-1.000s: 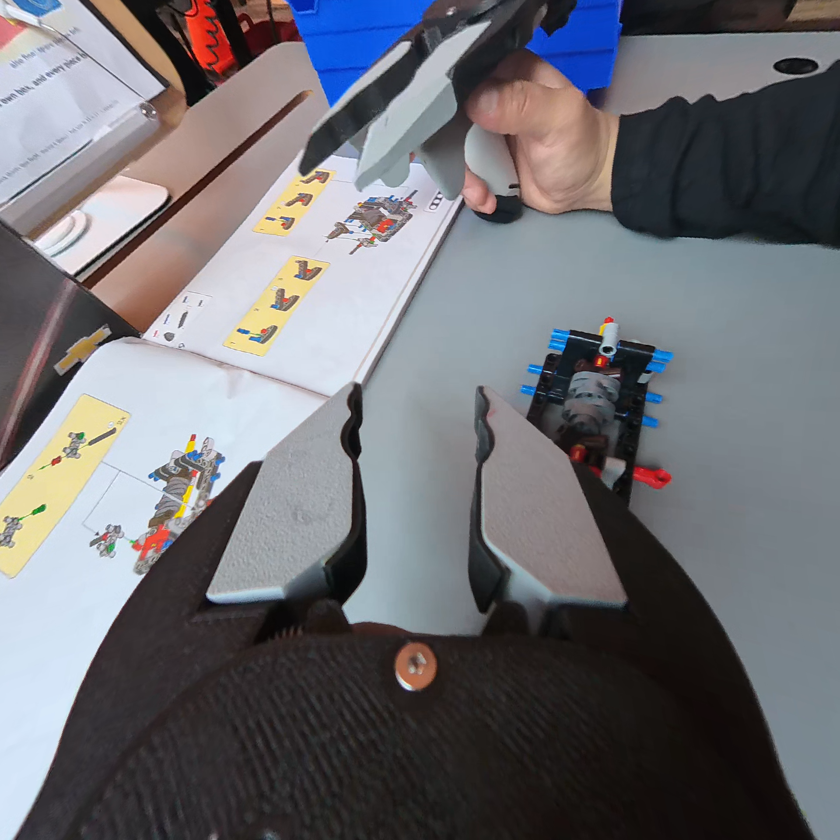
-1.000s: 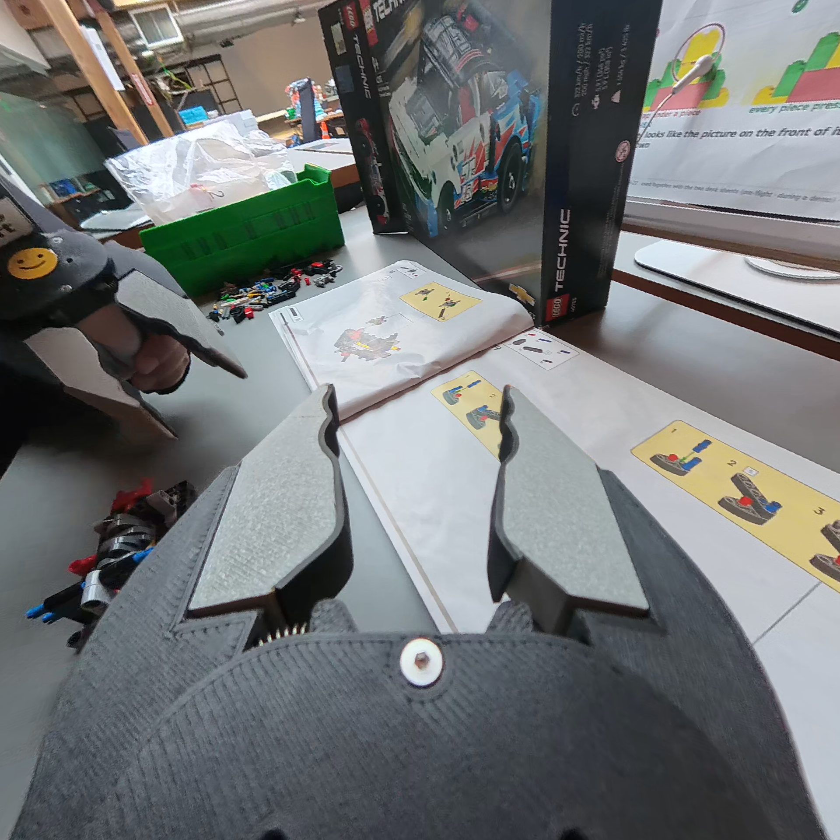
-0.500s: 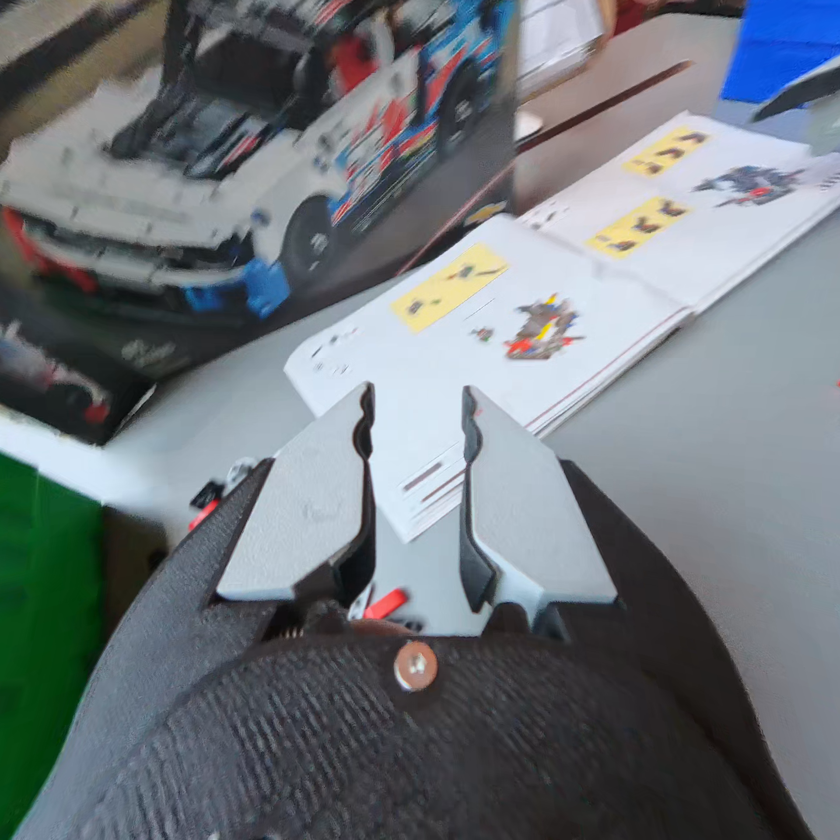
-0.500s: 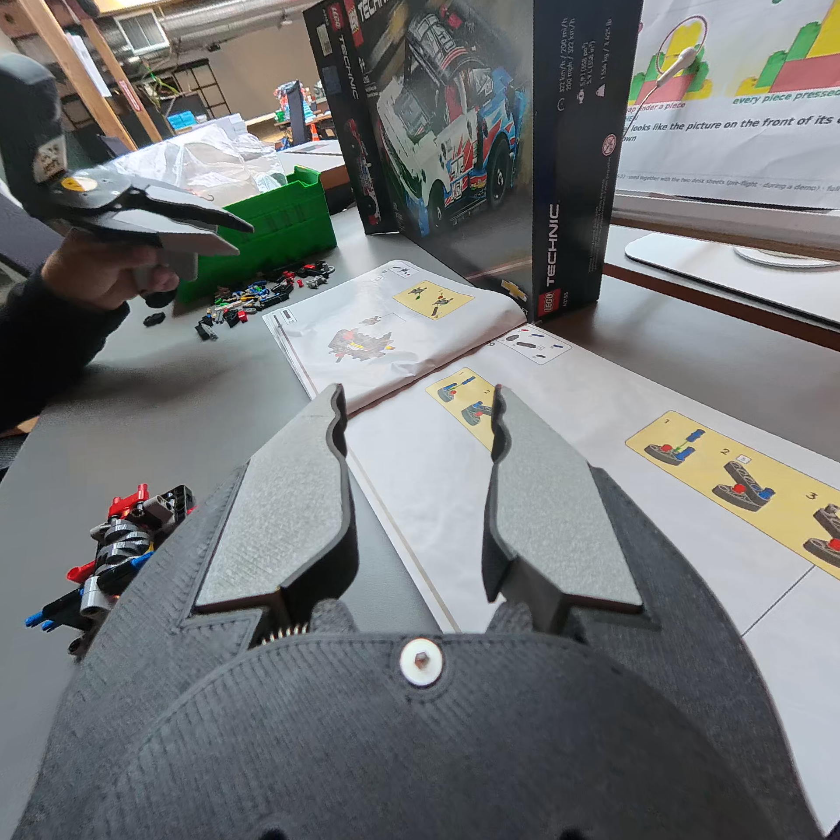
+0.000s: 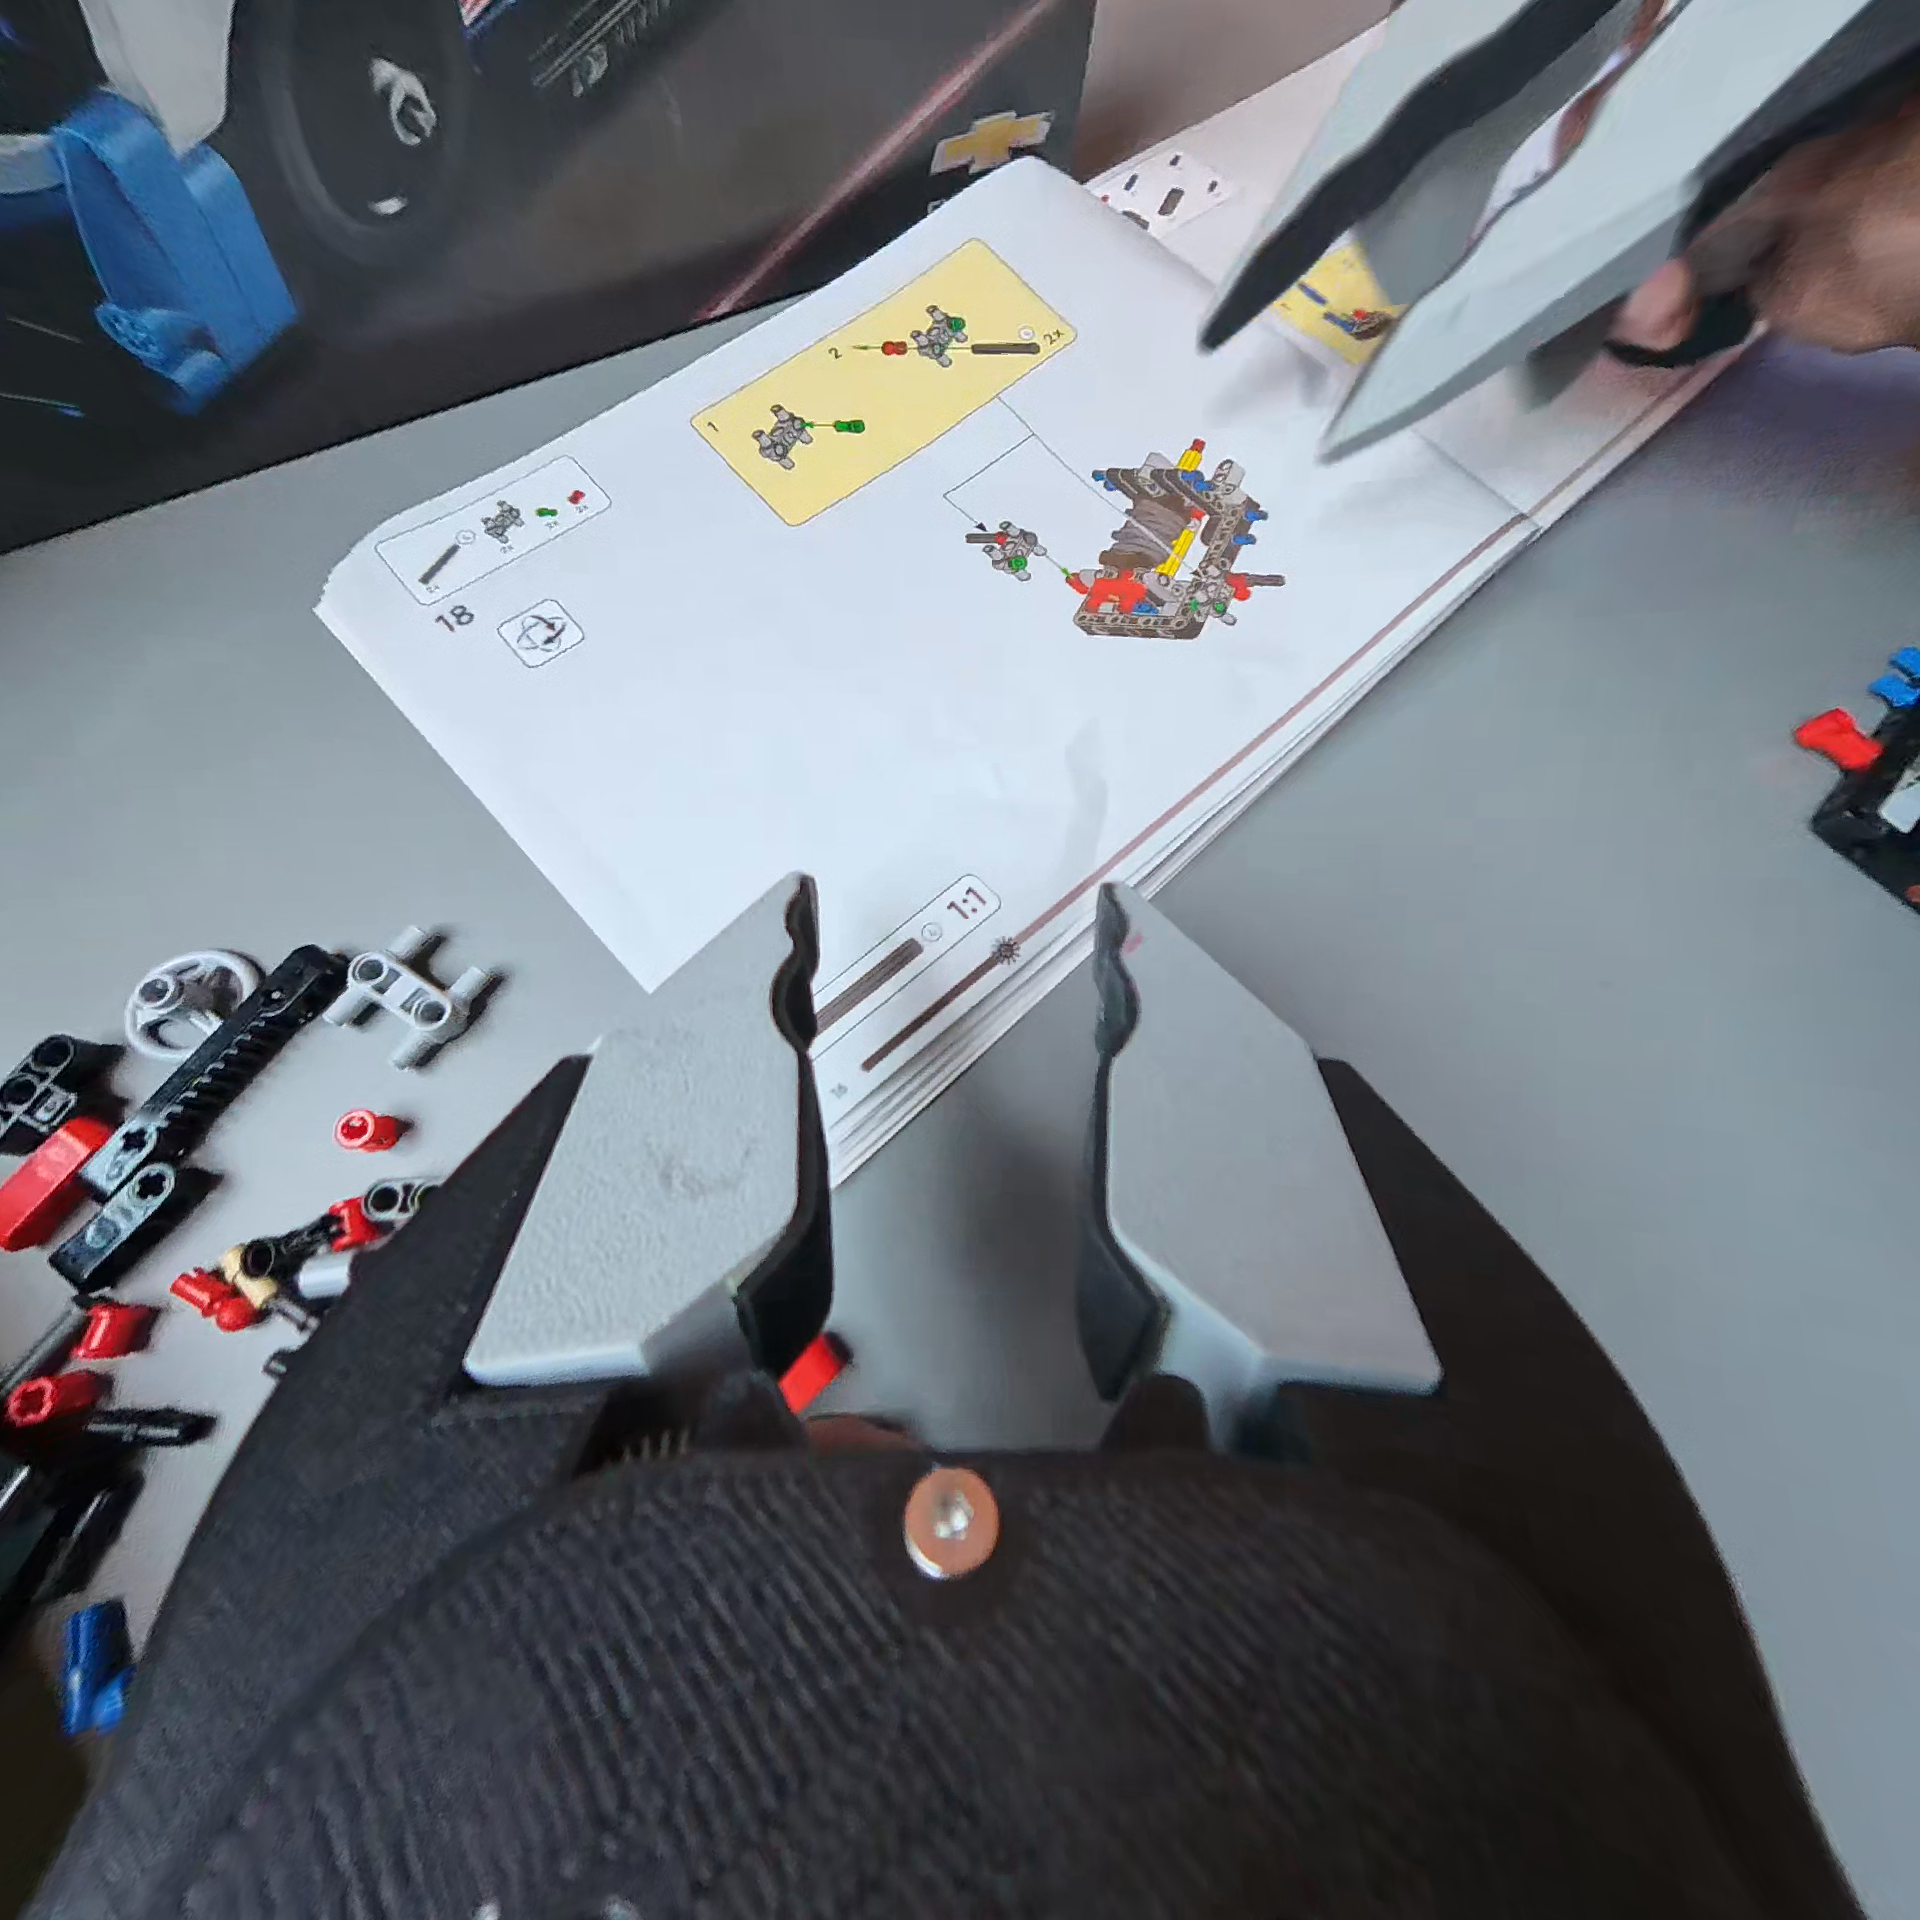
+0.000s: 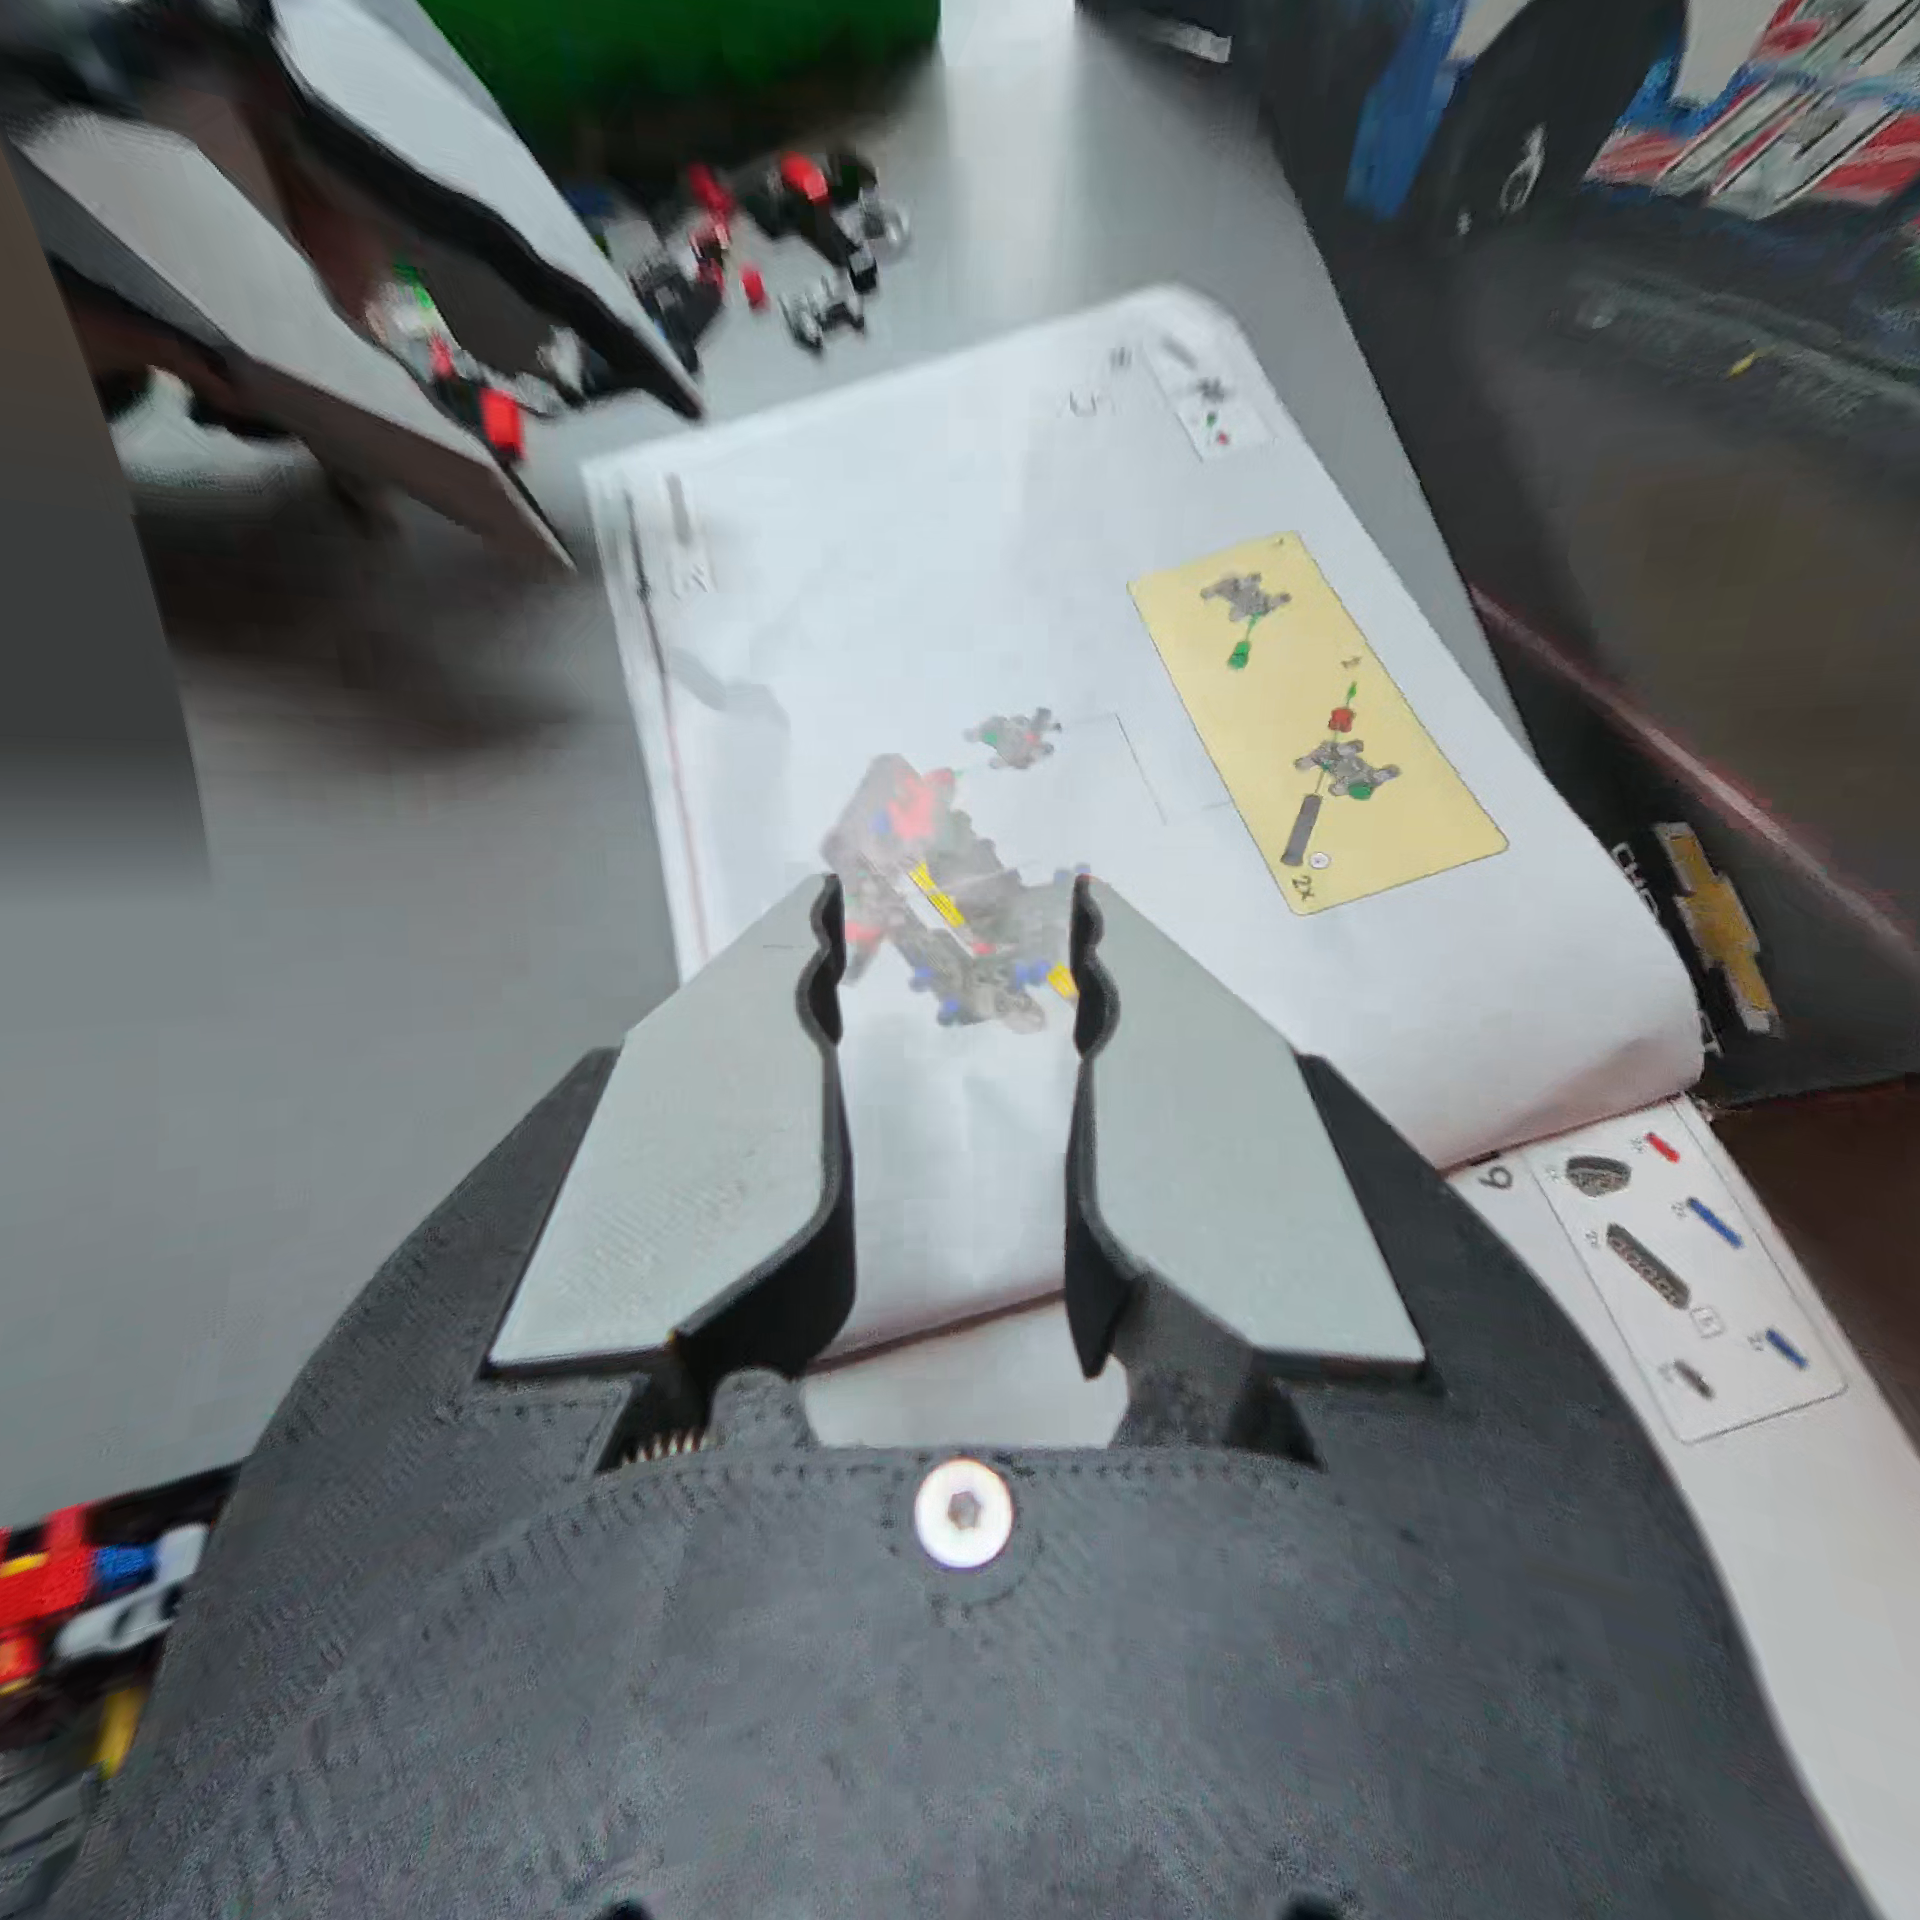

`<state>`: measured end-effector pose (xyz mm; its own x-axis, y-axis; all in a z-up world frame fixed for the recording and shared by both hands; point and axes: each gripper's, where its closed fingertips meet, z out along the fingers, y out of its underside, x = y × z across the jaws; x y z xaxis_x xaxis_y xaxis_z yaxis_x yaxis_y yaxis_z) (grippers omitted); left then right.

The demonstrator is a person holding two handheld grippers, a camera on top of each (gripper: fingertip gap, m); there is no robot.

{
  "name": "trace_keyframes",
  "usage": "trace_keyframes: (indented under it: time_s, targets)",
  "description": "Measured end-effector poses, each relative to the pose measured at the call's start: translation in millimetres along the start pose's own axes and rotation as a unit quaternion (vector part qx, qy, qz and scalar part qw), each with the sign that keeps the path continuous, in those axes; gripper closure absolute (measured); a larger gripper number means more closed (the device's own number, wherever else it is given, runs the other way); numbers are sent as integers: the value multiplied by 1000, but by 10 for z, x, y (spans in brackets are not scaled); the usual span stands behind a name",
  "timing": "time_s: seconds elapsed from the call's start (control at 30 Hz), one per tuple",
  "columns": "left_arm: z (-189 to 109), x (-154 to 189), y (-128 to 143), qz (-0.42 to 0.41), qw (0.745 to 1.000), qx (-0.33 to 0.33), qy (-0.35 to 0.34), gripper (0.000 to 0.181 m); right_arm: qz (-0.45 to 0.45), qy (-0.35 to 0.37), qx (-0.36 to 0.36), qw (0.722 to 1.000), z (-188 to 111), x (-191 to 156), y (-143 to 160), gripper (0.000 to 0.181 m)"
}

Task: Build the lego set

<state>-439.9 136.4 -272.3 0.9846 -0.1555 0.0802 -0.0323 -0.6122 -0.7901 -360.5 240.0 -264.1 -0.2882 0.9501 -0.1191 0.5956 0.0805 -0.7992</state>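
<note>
Lego chassis [image 5: 1875, 769] cut off at frame edge, left tool [image 5: 956, 935] and right tool [image 6: 951, 925] parted, empty.

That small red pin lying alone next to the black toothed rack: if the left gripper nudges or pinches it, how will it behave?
The red pin looks cylindrical and lies on its side on the smooth grey table, so a nudge would probably roll it. It is tiny against the open left gripper fingers, so a pinch may squirt it out. Hard plastic by its look: likely stiff and light.
</note>
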Motion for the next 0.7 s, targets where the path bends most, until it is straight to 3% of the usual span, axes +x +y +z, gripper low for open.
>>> trace_keyframes:
  time_s: [0.07,0.13,0.37,0.57,0.7]
  targets:
    - [-28,-46,40,-6,1000,-1,-14,131,-38,4,-94,995,156,47,303,156]
    - [-54,-54,30,-10,1000,8,-19,131,-79,18,-108,991,144,39,418,181]
    - [-16,55,36,14,1000,-1,-9,130,-52,-34,-78,995,-207,-340,724,181]
    - [-7,45,37,33,999,-1,-24,131,-97,4,-49,994,-384,-424,843,181]
    - [-58,-39,-7,29,999,13,-41,133,-99,-21,-50,994,-404,-486,863,181]
